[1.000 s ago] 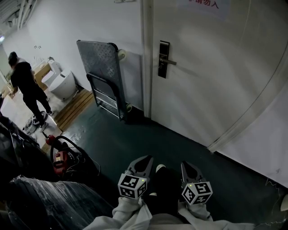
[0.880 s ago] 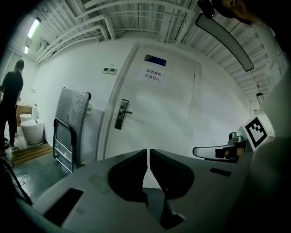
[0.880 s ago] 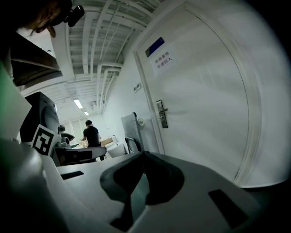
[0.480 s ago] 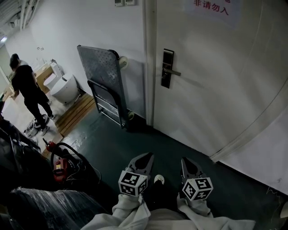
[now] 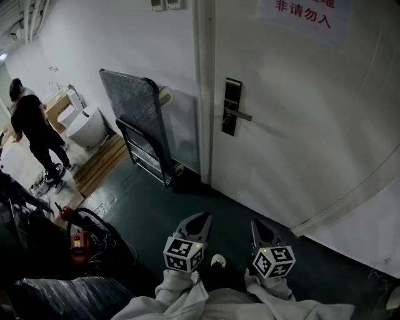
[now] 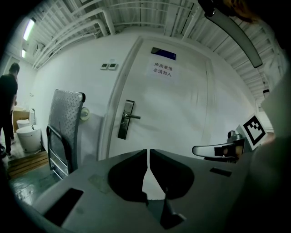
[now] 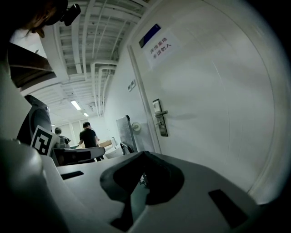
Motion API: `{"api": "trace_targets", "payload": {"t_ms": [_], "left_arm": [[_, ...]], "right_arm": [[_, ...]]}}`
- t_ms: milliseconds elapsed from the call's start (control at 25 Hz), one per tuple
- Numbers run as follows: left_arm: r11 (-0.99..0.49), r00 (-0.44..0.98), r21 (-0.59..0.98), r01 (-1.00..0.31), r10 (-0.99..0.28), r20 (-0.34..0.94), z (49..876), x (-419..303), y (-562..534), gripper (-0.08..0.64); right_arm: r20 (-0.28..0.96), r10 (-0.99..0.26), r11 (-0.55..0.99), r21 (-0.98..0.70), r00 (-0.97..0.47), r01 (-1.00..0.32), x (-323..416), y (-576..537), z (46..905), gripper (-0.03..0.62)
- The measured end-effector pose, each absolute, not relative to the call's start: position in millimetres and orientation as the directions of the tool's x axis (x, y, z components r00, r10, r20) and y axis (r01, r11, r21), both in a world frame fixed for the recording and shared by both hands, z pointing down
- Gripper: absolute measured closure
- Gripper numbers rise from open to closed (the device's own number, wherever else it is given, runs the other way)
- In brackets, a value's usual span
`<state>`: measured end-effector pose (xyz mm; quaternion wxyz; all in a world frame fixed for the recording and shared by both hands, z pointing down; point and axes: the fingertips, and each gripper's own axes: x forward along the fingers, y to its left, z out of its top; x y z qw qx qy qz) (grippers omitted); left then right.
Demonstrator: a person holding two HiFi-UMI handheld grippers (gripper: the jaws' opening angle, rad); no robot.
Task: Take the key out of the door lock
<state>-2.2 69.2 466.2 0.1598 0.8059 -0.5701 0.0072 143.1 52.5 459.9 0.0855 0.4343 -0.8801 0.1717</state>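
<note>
1. We see both claws low at 6 o'clock in the head view, side by side and pointing at the door (image 5: 306, 131): left claw (image 5: 199, 221), right claw (image 5: 259, 227).
2. Left claw: clenched, only a thin slit at the jaw tips, nothing between them.
3. Right claw: clenched tip to tip, nothing gripped.
4. The door lock (image 5: 232, 106) is at 12 o'clock from the claws and well apart from both. It is a dark plate with a lever handle (image 5: 241, 115) pointing to 3 o'clock.
5. Key: too small for us to make out on the lock plate in any view.
6. In the left gripper view the lock is at 11 o'clock above the jaw tips. In the right gripper view it is at 1 o'clock.
7. A folded trolley (image 5: 139, 119) leans on the wall (image 5: 112, 37) at 9 o'clock of the lock.
8. A person (image 5: 30, 131) stands at far 9 o'clock, beside a toilet (image 5: 84, 125).
9. A sign (image 5: 303, 14) with red lettering is on the door at 1 o'clock of the lock.
</note>
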Motion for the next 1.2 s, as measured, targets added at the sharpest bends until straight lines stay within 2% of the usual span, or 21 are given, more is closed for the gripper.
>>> {"api": "trace_targets", "payload": {"t_ms": [600, 1200], "left_arm": [[-0.266, 0.316, 0.239, -0.934, -0.926, 0.206, 474, -16, -14, 0.533], [-0.260, 0.317, 0.231, -0.938, -0.912, 0.259, 495, -4, -2, 0.534]], "right_arm": [[0.305, -0.709, 0.590, -0.236, -0.636, -0.772, 127, -36, 469, 0.540], [0.338, -0.665, 0.608, -0.273, -0.666, -0.746, 125, -20, 493, 0.540]]}}
